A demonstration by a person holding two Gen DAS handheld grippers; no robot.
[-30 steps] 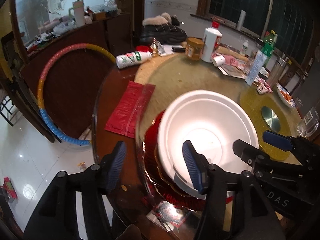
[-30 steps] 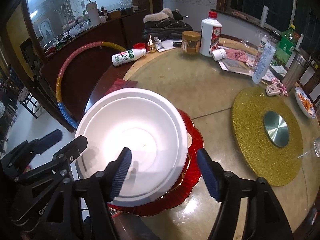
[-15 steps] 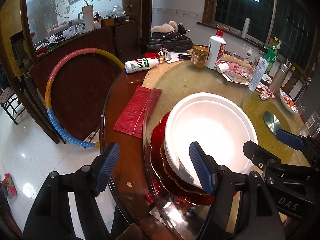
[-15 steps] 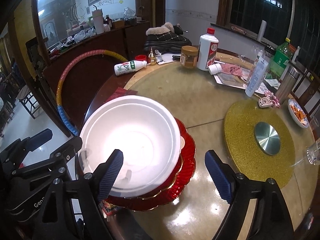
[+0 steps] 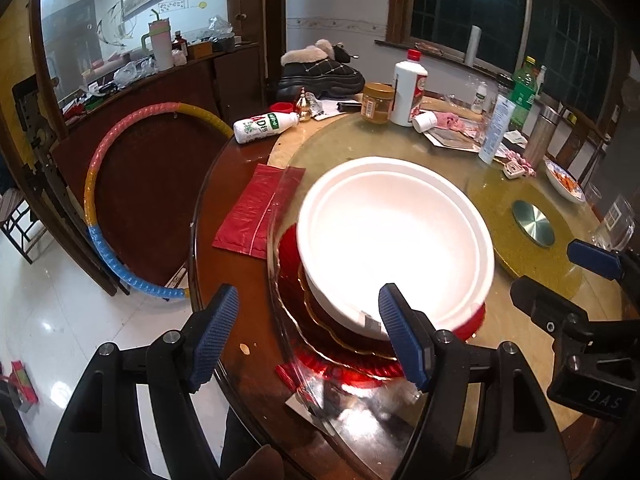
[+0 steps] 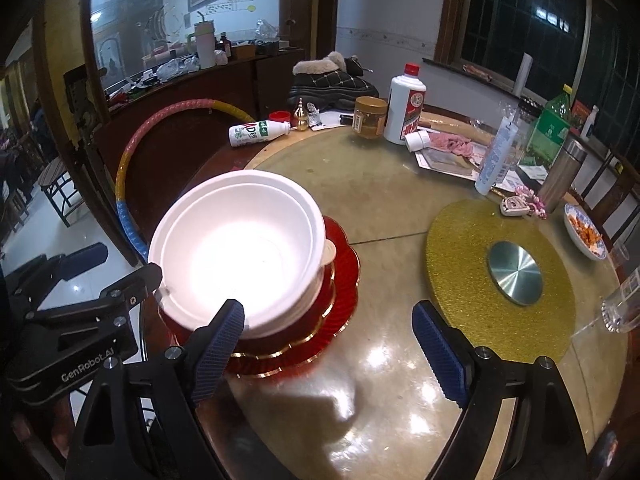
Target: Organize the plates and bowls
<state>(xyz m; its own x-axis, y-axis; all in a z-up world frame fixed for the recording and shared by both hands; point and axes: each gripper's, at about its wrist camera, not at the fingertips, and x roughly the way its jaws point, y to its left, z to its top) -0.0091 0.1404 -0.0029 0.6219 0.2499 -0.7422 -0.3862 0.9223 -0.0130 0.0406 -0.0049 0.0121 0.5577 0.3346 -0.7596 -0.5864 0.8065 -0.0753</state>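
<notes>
The white bowl [image 6: 240, 248], wide, shallow and double-rimmed as if two are nested, sits on a stack of red plates [image 6: 340, 280] with gold scalloped edges near the left edge of the round table [image 6: 360, 184]. The left gripper [image 5: 308, 336] has its fingers spread with nothing pinched, and the right gripper [image 6: 328, 344] is opening its jaws, empty between them. Compared with a second ago, both pairs of fingers stand wider and both grippers sit farther back from the bowl, which has not moved.
</notes>
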